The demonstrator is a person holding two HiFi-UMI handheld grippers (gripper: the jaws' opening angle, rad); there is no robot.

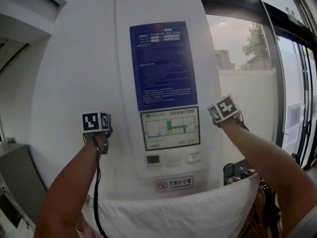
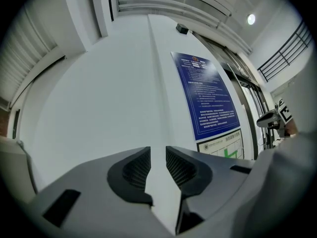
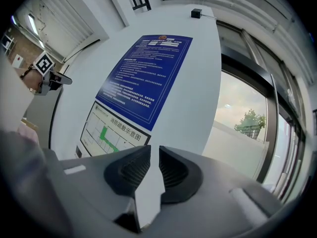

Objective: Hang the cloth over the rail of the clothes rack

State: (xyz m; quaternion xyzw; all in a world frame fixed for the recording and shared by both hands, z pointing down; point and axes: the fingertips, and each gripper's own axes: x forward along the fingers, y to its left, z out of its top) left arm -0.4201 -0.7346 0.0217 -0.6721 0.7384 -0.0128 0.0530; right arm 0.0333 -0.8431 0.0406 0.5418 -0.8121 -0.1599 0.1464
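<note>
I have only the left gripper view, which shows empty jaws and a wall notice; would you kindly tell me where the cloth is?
Observer: The white cloth lies spread across the bottom of the head view, below the left gripper and the right gripper.
Operator: Thank you. Is the right gripper holding any of it?
Observer: No. Its jaws stand apart, with only the wall showing between them.
Operator: Is the rail visible under the cloth?
Observer: No rail shows in any view; the cloth hides whatever bears it.
</note>
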